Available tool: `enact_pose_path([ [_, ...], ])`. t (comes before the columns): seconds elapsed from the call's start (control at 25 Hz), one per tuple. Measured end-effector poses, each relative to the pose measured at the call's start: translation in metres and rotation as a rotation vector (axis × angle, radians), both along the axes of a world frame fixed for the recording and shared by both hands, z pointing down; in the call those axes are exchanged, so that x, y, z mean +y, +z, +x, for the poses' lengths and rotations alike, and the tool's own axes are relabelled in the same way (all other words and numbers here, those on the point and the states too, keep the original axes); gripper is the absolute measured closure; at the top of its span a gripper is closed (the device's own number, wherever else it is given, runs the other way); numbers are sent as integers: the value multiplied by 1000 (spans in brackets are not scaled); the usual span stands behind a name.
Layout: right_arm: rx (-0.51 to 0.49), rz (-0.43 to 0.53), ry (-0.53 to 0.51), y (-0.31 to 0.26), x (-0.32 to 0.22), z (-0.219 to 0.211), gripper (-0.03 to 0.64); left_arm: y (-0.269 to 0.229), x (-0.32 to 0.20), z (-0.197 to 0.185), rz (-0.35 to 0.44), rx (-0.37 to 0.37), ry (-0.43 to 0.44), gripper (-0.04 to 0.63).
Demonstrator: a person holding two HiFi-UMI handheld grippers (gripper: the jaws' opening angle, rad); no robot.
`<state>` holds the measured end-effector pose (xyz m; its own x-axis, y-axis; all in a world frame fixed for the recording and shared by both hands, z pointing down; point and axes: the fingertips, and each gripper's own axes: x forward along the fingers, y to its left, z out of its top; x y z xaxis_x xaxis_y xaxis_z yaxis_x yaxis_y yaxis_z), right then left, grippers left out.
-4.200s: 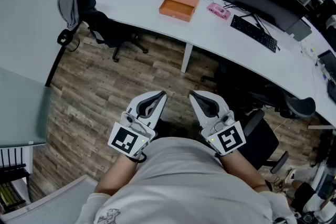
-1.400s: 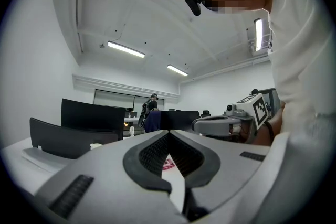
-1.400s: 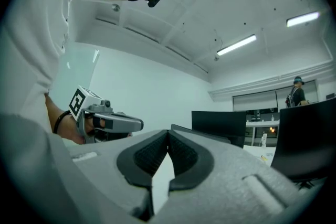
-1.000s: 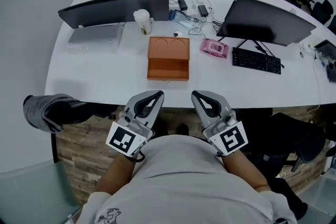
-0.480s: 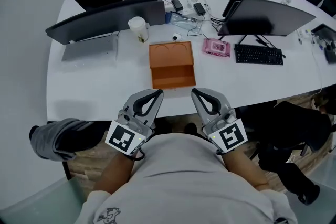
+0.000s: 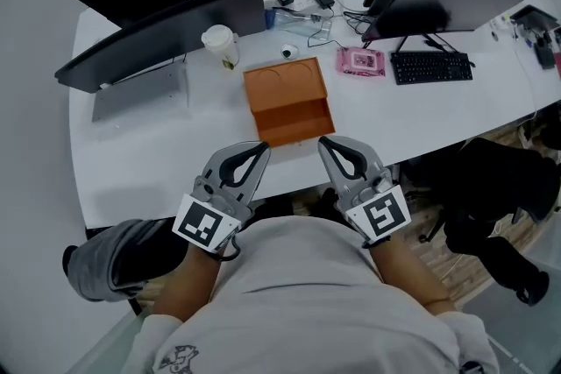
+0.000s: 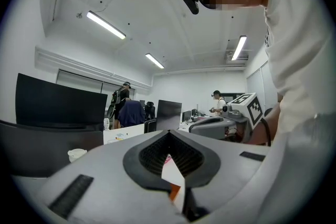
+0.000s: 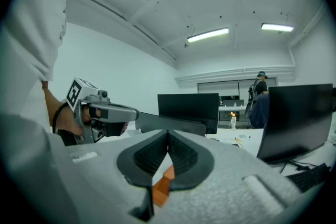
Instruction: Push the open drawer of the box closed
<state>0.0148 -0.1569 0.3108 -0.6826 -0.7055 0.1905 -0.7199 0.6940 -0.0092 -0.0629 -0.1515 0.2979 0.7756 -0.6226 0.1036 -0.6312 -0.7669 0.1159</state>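
Both pairs of jaws are pressed together, empty, on my left gripper (image 6: 261,149) and right gripper (image 6: 324,143). I've closed in: the orange box (image 6: 282,83) now sits mid-frame on the worktop (image 6: 149,153), its open drawer (image 6: 298,125) just beyond the tips, probably within pushing reach.

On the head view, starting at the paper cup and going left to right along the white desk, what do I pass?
white paper cup → orange rectangular box with its drawer open → pink flat packet → black computer keyboard

box (image 6: 282,90) orange | table (image 6: 149,158) white | keyboard (image 6: 431,67) black | cup (image 6: 218,40) white | left tongs (image 6: 262,147) grey
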Motion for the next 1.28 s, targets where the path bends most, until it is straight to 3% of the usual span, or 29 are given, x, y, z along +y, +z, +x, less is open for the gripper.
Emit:
enact_pose_path([
  [0.16, 21, -37, 54, 29, -8, -4, 614, 24, -3, -7, -36, -21, 59, 597],
  [0.36, 28, -84, 116, 69, -16, -4, 588, 41, -14, -17, -29, 8, 76, 597],
  [0.44, 31, -126, 135, 87, -17, -3, 584, 59, -16, -23, -79, -25, 77, 597],
  [1.28, 128, -451, 210, 269, -19, 16, 535, 181, -35, -30, -240, -63, 61, 597],
])
